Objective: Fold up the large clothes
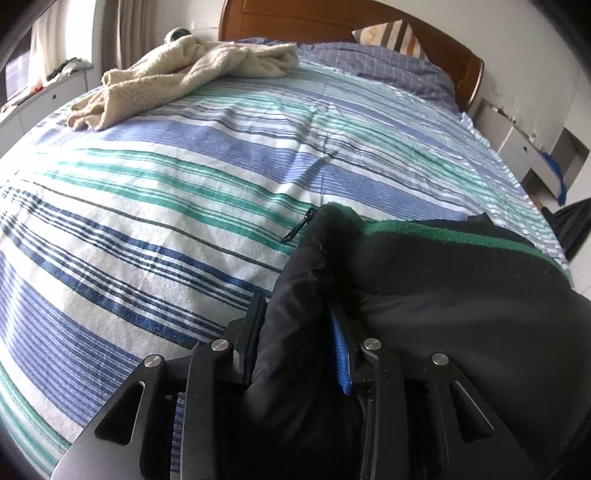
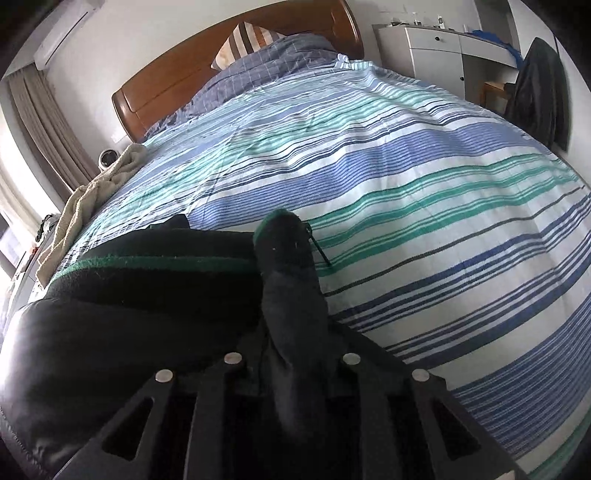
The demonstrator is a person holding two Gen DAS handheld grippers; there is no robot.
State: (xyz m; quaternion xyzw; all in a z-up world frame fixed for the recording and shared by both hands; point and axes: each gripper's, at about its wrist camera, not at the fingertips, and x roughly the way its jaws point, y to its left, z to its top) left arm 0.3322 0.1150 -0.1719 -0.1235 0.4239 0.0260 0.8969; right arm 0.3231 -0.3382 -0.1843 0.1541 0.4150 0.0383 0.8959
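Note:
A black jacket [image 1: 443, 295] with a green-trimmed ribbed collar lies at the near edge of the striped bed; it also shows in the right wrist view [image 2: 129, 295]. My left gripper [image 1: 299, 332] is shut on a bunched fold of the jacket near its zipper end, with a blue pad [image 1: 341, 362] showing beside the cloth. My right gripper [image 2: 295, 332] is shut on the jacket's other front edge, with the collar end and zipper pull [image 2: 319, 247] sticking out ahead of the fingers. The cloth hides the fingertips of both grippers.
The bed has a blue, green and white striped sheet [image 1: 184, 192]. A cream fleece garment [image 1: 166, 81] lies at the far left near the wooden headboard [image 1: 332, 22]. Pillows [image 2: 258, 55] sit at the head. White drawers [image 2: 436, 51] and a dark garment on a chair [image 2: 539, 92] stand to the right.

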